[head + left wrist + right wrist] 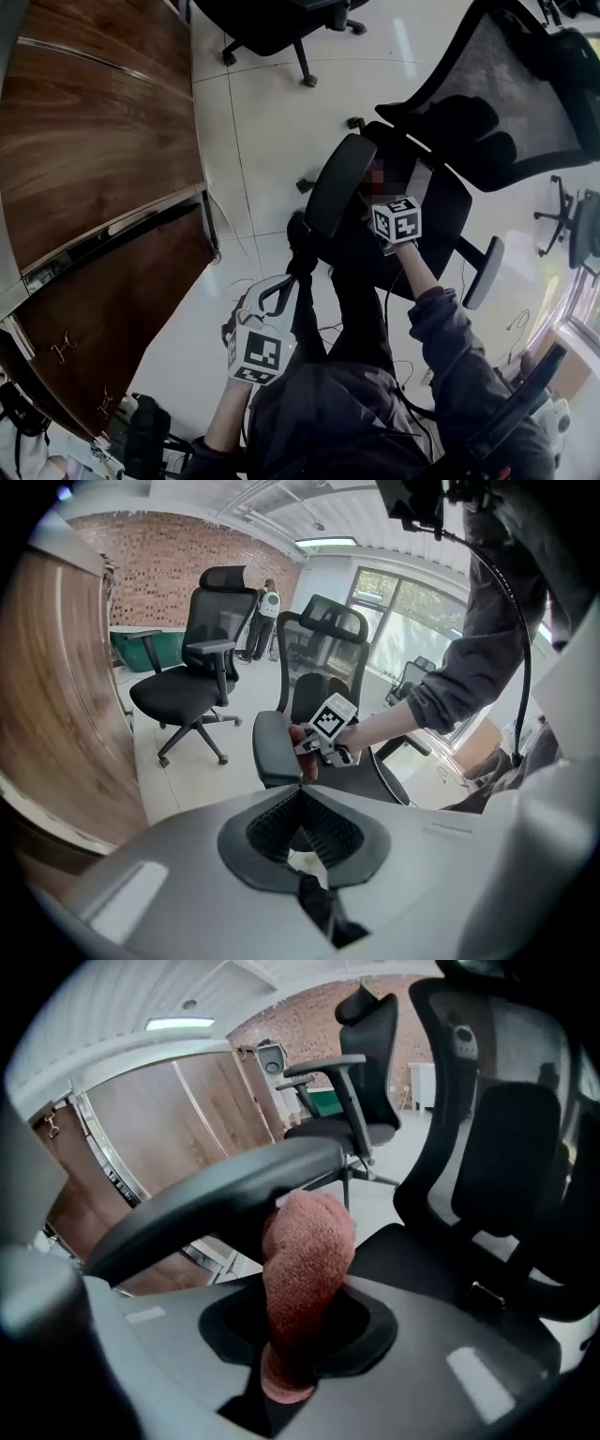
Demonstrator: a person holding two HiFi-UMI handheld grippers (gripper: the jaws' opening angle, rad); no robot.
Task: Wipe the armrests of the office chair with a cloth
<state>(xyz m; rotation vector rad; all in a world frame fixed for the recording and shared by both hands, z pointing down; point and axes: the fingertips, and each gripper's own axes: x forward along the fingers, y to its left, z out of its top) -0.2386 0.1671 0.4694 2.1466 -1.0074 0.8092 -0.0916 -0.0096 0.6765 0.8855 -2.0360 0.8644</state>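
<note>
The black office chair [506, 103] with a mesh back stands ahead of me. Its nearer armrest [337, 183] is a long black pad, and the other armrest [483, 272] is lower right. My right gripper [380, 192] is shut on a reddish-brown cloth [305, 1269], whose bunched end presses against the side of the nearer armrest [216, 1199]. The cloth [375, 173] shows as a small reddish patch beside that pad. My left gripper [286, 281] hangs low to the left, apart from the chair, shut with nothing between its ribbed pads [323, 832]. Its view shows the right gripper [314, 752] at the armrest [277, 752].
Dark wooden cabinets [94, 169] run along the left. A second black chair [202, 667] stands on the white tiled floor [272, 103] beyond the armrest. Thin cables [328, 328] lie on the floor near my legs. A black bag [141, 431] sits at lower left.
</note>
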